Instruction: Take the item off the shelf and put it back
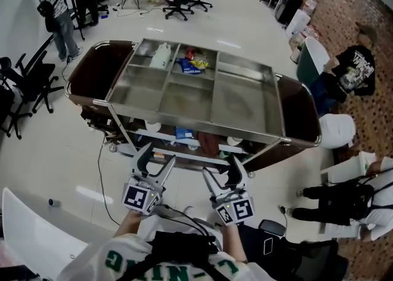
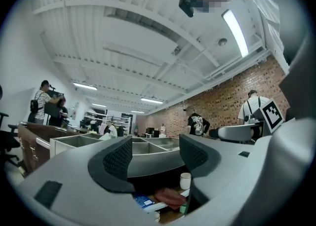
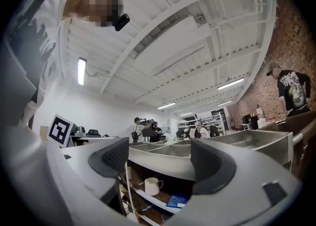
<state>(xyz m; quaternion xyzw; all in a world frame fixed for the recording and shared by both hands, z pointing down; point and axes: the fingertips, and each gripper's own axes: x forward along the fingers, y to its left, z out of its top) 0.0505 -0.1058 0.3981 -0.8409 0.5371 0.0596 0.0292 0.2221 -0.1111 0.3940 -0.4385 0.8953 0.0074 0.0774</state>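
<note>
A steel cart [image 1: 270,127] stands in front of me, with a compartment tray on top and a shelf [image 1: 184,151] below. On that shelf lie a blue packet [image 1: 183,132] and a reddish-brown item [image 1: 209,143], with white cups [image 1: 153,127] beside them. My left gripper [image 1: 158,157] and right gripper [image 1: 221,169] hover side by side just short of the shelf, both open and empty. The left gripper view shows its jaws [image 2: 155,153] apart over the reddish item [image 2: 168,198] and blue packet [image 2: 144,201]. The right gripper [image 3: 163,158] frames a white mug [image 3: 152,186] and blue packet [image 3: 176,201].
The top tray holds a white bottle [image 1: 161,56] and snack packets [image 1: 191,64]. A cable [image 1: 104,181] trails on the floor at left. Office chairs [image 1: 24,83] stand at left, and people are at far left [image 1: 55,10] and at right [image 1: 350,197].
</note>
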